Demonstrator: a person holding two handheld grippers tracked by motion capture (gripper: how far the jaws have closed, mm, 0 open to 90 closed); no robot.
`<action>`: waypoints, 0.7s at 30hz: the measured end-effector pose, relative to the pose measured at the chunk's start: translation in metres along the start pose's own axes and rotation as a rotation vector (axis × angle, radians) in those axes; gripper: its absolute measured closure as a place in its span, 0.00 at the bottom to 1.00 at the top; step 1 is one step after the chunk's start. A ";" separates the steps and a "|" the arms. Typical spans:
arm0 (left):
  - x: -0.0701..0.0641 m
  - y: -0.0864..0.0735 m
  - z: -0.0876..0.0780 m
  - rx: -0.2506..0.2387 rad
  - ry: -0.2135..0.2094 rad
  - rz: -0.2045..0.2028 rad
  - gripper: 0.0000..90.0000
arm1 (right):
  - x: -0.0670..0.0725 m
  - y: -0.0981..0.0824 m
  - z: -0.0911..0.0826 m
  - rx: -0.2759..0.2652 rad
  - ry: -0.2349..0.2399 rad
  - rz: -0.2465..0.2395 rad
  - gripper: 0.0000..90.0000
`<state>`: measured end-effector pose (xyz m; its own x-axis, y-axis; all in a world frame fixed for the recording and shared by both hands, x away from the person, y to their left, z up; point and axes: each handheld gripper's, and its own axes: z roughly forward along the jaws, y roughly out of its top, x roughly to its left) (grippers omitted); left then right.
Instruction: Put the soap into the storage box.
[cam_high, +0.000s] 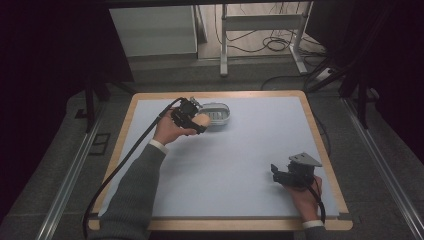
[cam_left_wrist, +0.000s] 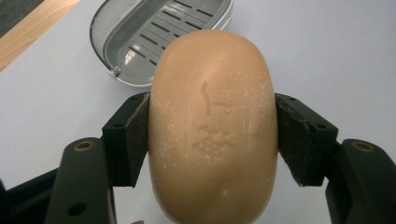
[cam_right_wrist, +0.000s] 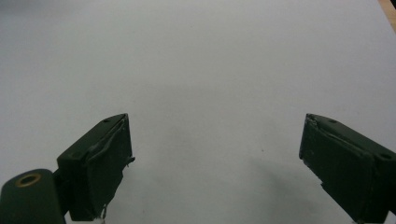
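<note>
An oval tan bar of soap with a stamped mark sits clamped between both pads of my left gripper. In the high view that left gripper holds the soap just at the near left edge of a grey oval soap dish with a slotted floor. The soap dish lies just beyond the soap in the left gripper view, and nothing lies in it. My right gripper rests at the front right of the table, and its jaws stand wide apart over bare mat.
A pale blue mat covers the wooden-rimmed table. Beyond the far edge stand a white frame and loose cables on the floor. A black cable trails from the left gripper along the sleeve.
</note>
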<state>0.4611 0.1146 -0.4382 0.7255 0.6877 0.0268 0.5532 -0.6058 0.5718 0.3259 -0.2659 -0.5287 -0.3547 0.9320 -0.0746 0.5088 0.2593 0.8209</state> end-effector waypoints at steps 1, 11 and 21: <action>0.001 0.001 0.001 0.000 -0.002 -0.002 0.37 | 0.000 0.000 0.000 0.000 0.000 0.000 0.10; 0.007 0.012 0.007 0.005 0.004 0.002 0.37 | 0.000 0.000 0.000 -0.003 -0.003 0.002 0.10; 0.014 0.026 0.012 0.026 0.018 0.023 0.37 | 0.000 0.000 -0.001 -0.004 -0.001 0.007 0.10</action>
<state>0.4905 0.1036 -0.4332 0.7308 0.6805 0.0540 0.5474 -0.6315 0.5492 0.3254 -0.2663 -0.5285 -0.3504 0.9340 -0.0696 0.5080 0.2519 0.8237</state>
